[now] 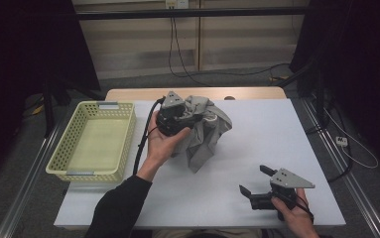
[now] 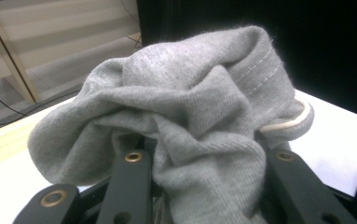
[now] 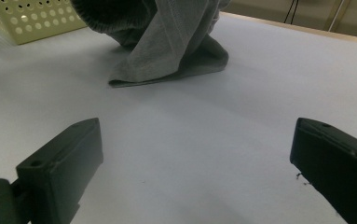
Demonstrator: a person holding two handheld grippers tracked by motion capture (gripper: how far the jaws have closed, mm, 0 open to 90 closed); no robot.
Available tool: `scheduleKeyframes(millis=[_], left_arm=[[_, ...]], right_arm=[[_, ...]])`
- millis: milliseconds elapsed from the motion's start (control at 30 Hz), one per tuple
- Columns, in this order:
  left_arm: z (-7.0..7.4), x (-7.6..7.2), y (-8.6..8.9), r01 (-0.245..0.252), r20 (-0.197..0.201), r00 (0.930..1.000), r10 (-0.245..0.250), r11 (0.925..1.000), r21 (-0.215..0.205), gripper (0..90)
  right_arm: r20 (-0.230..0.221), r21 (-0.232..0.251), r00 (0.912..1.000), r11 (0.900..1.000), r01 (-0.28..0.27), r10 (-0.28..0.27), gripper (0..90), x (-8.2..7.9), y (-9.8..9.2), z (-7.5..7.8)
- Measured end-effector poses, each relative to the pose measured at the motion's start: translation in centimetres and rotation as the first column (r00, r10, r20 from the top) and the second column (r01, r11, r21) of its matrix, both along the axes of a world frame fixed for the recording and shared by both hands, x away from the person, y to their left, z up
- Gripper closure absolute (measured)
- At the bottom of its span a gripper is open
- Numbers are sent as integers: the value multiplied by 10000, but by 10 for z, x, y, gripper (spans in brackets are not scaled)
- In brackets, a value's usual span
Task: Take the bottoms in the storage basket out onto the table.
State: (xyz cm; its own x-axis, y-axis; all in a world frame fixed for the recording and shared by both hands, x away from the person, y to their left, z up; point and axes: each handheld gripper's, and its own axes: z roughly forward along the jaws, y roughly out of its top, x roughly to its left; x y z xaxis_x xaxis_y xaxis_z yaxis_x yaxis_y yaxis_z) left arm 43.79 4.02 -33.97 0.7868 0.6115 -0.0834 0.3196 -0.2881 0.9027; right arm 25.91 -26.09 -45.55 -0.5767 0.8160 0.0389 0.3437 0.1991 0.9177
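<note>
A crumpled grey garment [image 1: 208, 130] with a pale collar edge hangs bunched over the middle of the white table [image 1: 277, 134], its lower end touching the surface. My left gripper [image 1: 188, 119] is shut on the garment's upper folds, and a hand holds it from the left. In the left gripper view the cloth [image 2: 190, 93] is pinched between the two black jaws and spills over them, around the left gripper [image 2: 206, 161]. My right gripper [image 1: 254, 179] rests open near the table's front right edge. Nothing lies between its fingers [image 3: 197, 133], which point toward the garment's hanging end [image 3: 167, 51].
A pale yellow perforated basket [image 1: 128, 130] stands at the table's left side and is seen as a corner [image 3: 27, 18] in the right gripper view. A black cable [image 1: 140, 144] trails from the left gripper. White tabletop stretches between the garment and the right gripper.
</note>
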Motion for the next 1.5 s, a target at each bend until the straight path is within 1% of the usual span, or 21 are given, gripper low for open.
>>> scheduleKeyframes(millis=[100,200,233,267,333,467,533,633,733,833,900,933,1000,1033,1133,1200,1267,1333,1433,1500], left_arm=[[-1,1,-4,77,-23,10000,-77,10000,58,653],[-4,1,-9,176,-18,9998,-176,9996,242,652],[-5,2,-11,237,-48,9997,-236,9995,222,653],[-6,2,-12,241,-79,9997,-238,9992,316,653],[-9,4,-16,301,-149,9994,-296,9991,302,653],[-13,8,-23,336,-270,9991,-324,9985,439,653],[-16,10,-25,344,-450,9984,-328,9988,350,651],[-18,12,-28,306,-507,9983,-289,9989,344,651],[-18,14,-31,261,-554,9982,-239,9989,398,651],[-14,16,-35,316,-433,9986,-294,9982,501,651],[-12,17,-38,303,-479,9984,-284,9988,397,651],[-13,17,-39,343,-437,9985,-327,9987,385,651],[-16,19,-43,298,-365,9989,-278,9980,557,651],[-19,21,-44,274,-387,9989,-249,9973,674,651],[-29,25,-47,311,-596,9979,-267,9968,742,650],[-34,26,-49,324,-593,9979,-269,9950,944,648],[-39,27,-50,321,-592,9979,-261,9942,1029,646],[-42,28,-51,308,-650,9976,-242,9944,1016,645],[-45,28,-51,275,-678,9975,-198,9931,1143,640],[-47,29,-51,239,-763,9970,-155,9936,1104,633]], right_arm=[[-30,-3,10000,10000,11,-11,24,0,0,0],[-8,-17,10000,10000,13,-13,25,0,0,0],[-11,-12,10000,10000,16,-16,25,0,0,0],[-5,2,10000,10000,3,-3,25,0,0,0],[1,8,10000,10000,3,-3,25,0,0,0],[2,9,10000,10000,-1,1,25,0,0,0],[-2,14,10000,10000,-10,10,25,0,0,0],[-13,49,10000,10000,3,-3,25,0,0,0],[-20,28,10000,10000,-7,7,25,0,0,0],[-25,37,10000,10000,-9,9,25,0,0,0],[-28,27,10000,10000,-11,11,25,0,0,0],[-27,35,10000,10000,-13,13,25,0,0,0],[-31,40,10000,10000,-12,12,25,0,0,0],[-32,41,10000,10000,-12,12,25,0,0,0],[-11,71,10000,10000,-23,23,25,0,0,0],[-21,79,10000,10000,-26,26,25,0,0,0],[-31,74,10000,10000,-11,11,25,0,0,0],[-28,75,10000,10000,-8,8,25,0,0,0],[-25,68,10000,10000,-21,21,25,0,0,0],[-32,67,10000,10000,-29,29,25,0,0,0]])
